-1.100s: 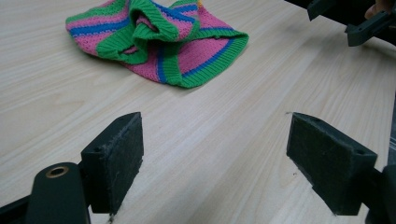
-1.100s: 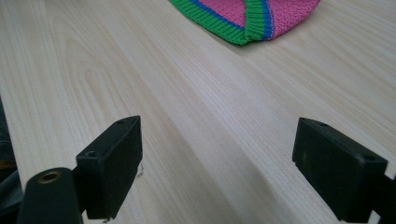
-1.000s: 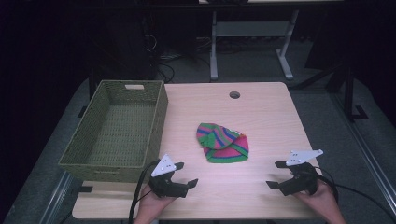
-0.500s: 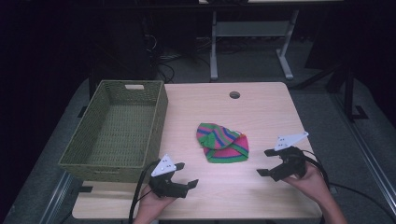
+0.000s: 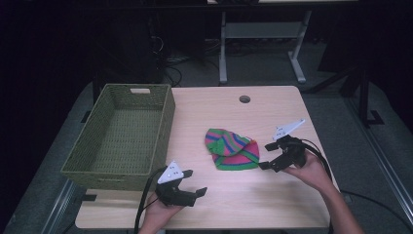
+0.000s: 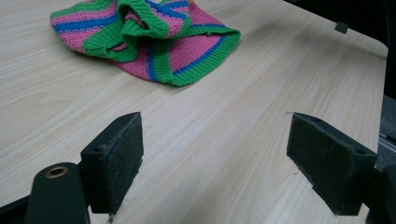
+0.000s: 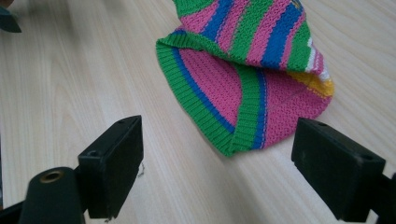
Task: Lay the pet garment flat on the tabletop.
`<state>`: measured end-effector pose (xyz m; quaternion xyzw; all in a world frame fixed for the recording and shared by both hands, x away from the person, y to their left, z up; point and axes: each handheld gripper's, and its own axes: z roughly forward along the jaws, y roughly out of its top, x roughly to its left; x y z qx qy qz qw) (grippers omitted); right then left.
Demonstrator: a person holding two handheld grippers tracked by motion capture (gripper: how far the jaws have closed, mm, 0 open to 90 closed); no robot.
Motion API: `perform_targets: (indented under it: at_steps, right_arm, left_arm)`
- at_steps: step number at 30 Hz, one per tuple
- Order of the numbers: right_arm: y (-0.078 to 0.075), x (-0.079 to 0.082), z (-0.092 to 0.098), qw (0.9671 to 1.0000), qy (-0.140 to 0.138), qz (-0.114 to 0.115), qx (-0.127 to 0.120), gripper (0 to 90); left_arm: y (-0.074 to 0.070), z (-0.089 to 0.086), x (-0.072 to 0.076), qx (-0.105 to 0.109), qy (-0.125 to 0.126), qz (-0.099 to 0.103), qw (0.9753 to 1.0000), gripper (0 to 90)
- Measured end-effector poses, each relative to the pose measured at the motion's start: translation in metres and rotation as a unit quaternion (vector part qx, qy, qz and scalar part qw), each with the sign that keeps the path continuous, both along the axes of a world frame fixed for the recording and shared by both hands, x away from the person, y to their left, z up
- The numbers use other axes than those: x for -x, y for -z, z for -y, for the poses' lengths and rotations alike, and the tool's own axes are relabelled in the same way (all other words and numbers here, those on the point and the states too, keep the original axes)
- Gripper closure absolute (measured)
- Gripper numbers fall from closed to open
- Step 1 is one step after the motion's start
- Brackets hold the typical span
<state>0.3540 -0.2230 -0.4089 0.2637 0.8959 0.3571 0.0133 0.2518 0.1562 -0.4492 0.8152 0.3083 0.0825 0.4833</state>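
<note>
A knitted hat [image 5: 232, 149] striped in pink, green and blue lies crumpled on the wooden table [image 5: 272, 204], roughly at the table's centre and slightly toward the person's side. In the right gripper view the hat [image 7: 254, 74] has a green ribbed hem facing the camera, with a small yellow and white patch at one edge. In the left gripper view the hat [image 6: 147, 39] lies farther off, folded over itself, with bare table between it and the jaws.

The right gripper [image 5: 267, 156] is held just beside the hat's right edge, pointing at it. Its jaws stand wide apart and grip nothing; in the right gripper view [image 7: 217, 163] the hem of the hat lies just ahead of the gap between them, not yet inside it. The person's right hand [image 5: 311, 170] holds the gripper from behind, low over the table.

The left gripper [image 5: 194, 183] is near the front edge of the table, well apart from the hat. Its jaws are also spread open and empty, over bare wood [image 6: 215, 158]. The left hand [image 5: 158, 214] holds it from below.

A green woven basket [image 5: 97, 161] stands on the left part of the table, apart from the hat, with nothing visible inside. A round hole [image 5: 244, 99] is set in the table's far edge.
</note>
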Motion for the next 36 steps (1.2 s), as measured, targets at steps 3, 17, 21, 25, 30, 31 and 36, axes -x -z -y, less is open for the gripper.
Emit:
perform_targets:
  at_steps: [3, 17, 21, 25, 30, 31, 36]
  right_arm:
    - [-0.003, -0.006, -0.003, 1.0000, -0.003, -0.005, 0.001, 16.6]
    - [-0.006, -0.029, -0.023, 0.9997, -0.018, -0.020, 0.000, 16.9]
    - [-0.006, -0.033, -0.030, 0.9995, -0.023, -0.020, 0.003, 17.6]
    - [-0.007, -0.036, -0.033, 0.9996, -0.022, -0.018, 0.005, 21.1]
    - [-0.009, -0.040, -0.032, 0.9995, -0.021, -0.023, -0.007, 20.5]
    - [-0.009, -0.042, -0.034, 0.9996, -0.020, -0.021, 0.001, 20.1]
    - [-0.010, -0.047, -0.038, 0.9997, -0.013, -0.019, -0.010, 19.9]
  left_arm:
    - [0.000, -0.001, 0.000, 0.004, -0.001, 0.002, 1.0000, 18.3]
    - [-0.002, -0.002, 0.001, 0.009, -0.009, 0.007, 0.9999, 18.4]
    - [-0.003, -0.002, 0.001, 0.014, -0.012, 0.007, 0.9998, 18.3]
    - [-0.002, -0.001, 0.001, 0.011, -0.009, 0.006, 0.9999, 18.3]
    - [0.000, -0.001, 0.000, 0.008, -0.002, 0.001, 1.0000, 17.9]
    - [0.000, 0.000, -0.001, 0.007, -0.001, 0.002, 1.0000, 17.9]
    - [0.000, 0.001, -0.003, 0.007, -0.009, -0.001, 0.9999, 17.9]
